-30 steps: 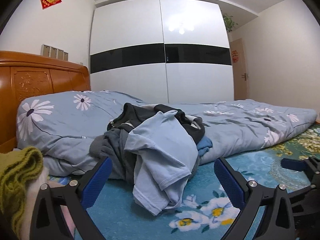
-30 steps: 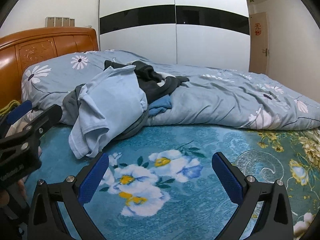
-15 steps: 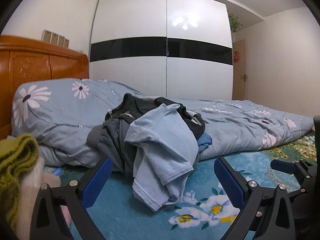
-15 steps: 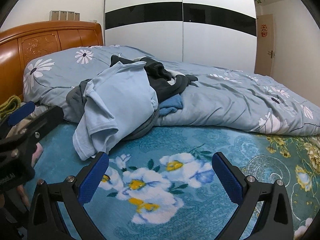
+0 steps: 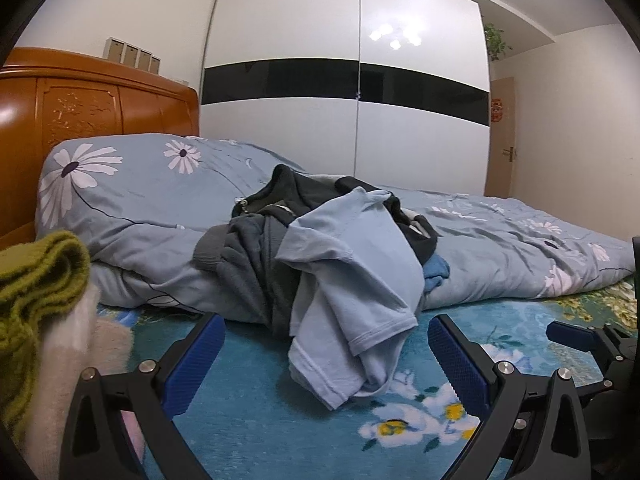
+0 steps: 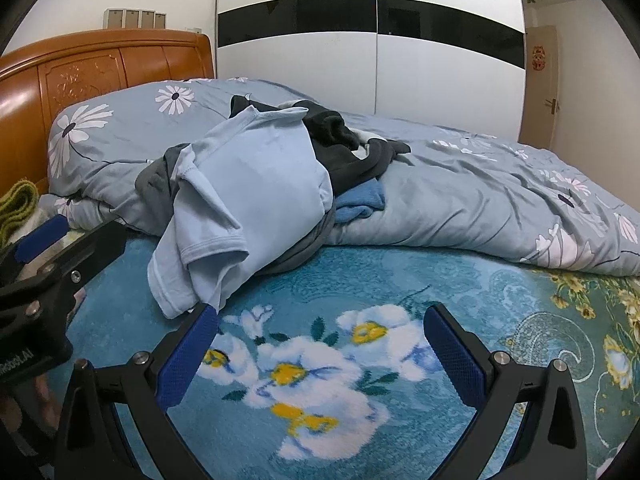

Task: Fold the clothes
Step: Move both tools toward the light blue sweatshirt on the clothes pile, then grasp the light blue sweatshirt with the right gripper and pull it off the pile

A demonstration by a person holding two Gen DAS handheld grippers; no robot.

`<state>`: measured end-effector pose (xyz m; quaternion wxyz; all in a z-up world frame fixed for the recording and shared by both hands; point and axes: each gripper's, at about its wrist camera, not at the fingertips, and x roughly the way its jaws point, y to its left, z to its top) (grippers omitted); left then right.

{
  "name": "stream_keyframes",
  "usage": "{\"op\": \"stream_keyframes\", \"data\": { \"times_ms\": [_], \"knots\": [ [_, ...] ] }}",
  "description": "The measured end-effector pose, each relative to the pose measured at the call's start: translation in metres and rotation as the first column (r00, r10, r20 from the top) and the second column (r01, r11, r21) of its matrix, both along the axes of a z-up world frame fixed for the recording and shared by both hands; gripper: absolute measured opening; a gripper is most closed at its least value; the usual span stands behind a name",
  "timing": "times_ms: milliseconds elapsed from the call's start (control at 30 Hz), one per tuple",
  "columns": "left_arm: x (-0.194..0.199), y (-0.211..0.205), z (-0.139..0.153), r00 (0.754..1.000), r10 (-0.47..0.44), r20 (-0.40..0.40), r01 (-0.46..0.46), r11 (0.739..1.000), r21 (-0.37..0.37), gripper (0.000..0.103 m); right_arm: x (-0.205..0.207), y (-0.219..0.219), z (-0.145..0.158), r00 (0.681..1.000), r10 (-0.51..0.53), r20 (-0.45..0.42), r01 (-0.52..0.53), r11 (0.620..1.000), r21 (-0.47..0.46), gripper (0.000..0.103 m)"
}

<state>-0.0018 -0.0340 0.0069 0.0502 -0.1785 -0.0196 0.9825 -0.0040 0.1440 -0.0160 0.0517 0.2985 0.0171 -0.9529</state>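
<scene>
Hovering empty, both grippers' fingers (image 5: 456,356) spread before the light-blue shirt (image 5: 352,280).

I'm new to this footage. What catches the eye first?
A heap of clothes topped by a pale blue cotton T-shirt spills off the grey-blue daisy-print quilt onto the teal floral blanket. Behind stands a glossy white wardrobe with a black band.

I am holding my left gripper (image 5: 324,356) low with its blue-padded jaws spread wide, gripping nothing, and my right gripper (image 6: 320,344) is sitting just to its right, jaws likewise gaping wide and empty
</scene>
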Motion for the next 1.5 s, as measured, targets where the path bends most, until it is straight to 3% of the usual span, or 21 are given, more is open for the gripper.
{"op": "stream_keyframes", "data": {
  "times_ms": [333,400,467,600,633,700,733,767,867,1000,1200,1267,1367,1500],
  "knots": [
    [-0.001,-0.009,-0.003,1.000,0.016,0.008,-0.016,0.999,0.034,0.103,-0.024,-0.006,-0.005,0.999,0.028,0.028,-0.027,0.999,-0.030,0.102],
    [-0.002,-0.013,-0.003,1.000,0.018,0.011,-0.019,0.998,0.052,0.103,-0.039,-0.014,-0.006,0.997,0.057,0.042,-0.055,0.997,-0.049,0.098],
    [-0.002,-0.016,-0.003,0.999,0.030,0.012,-0.030,0.998,0.055,0.103,-0.055,-0.024,-0.006,0.992,0.106,0.062,-0.101,0.991,-0.088,0.085],
    [0.001,-0.020,0.000,0.999,0.042,0.002,-0.042,0.998,0.038,0.103,-0.081,-0.039,-0.008,0.981,0.177,0.080,-0.161,0.972,-0.174,0.076],
    [0.001,-0.020,0.000,0.999,0.043,0.000,-0.043,0.998,0.037,0.103,-0.086,-0.043,-0.009,0.978,0.189,0.083,-0.171,0.967,-0.189,0.069],
    [0.001,-0.021,0.001,0.999,0.044,-0.002,-0.044,0.998,0.036,0.103,-0.096,-0.047,-0.011,0.974,0.199,0.108,-0.172,0.961,-0.219,0.044],
    [0.001,-0.021,0.001,0.999,0.043,-0.002,-0.043,0.998,0.035,0.103,-0.099,-0.047,-0.012,0.972,0.195,0.128,-0.160,0.957,-0.244,0.022],
    [0.002,-0.021,0.001,0.999,0.042,-0.002,-0.042,0.999,0.034,0.103,-0.100,-0.044,-0.011,0.971,0.195,0.137,-0.152,0.950,-0.273,0.011],
    [0.002,-0.019,0.003,1.000,0.029,-0.005,-0.029,0.999,0.029,0.103,-0.089,-0.024,0.002,0.974,0.194,0.120,-0.139,0.921,-0.364,0.008],
    [0.010,-0.009,0.012,0.999,-0.009,-0.037,0.010,1.000,0.015,0.103,-0.050,0.019,0.041,0.988,0.147,0.042,-0.119,0.911,-0.396,0.007],
    [0.035,0.030,0.034,0.987,-0.120,-0.109,0.110,0.990,-0.087,0.103,0.021,0.068,0.082,0.997,0.078,0.006,-0.072,0.943,-0.326,0.007],
    [0.049,0.054,0.036,0.978,-0.167,-0.126,0.145,0.976,-0.164,0.103,0.044,0.077,0.081,0.997,0.065,0.028,-0.053,0.950,-0.308,0.007],
    [0.073,0.083,0.030,0.968,-0.237,-0.085,0.210,0.947,-0.244,0.103,0.077,0.091,0.078,0.997,0.052,0.056,-0.034,0.958,-0.286,0.007],
    [0.107,0.112,0.016,0.924,-0.382,-0.002,0.369,0.895,-0.250,0.103,0.123,0.109,0.068,0.994,0.047,0.101,-0.018,0.962,-0.272,0.007]
  ]
}}
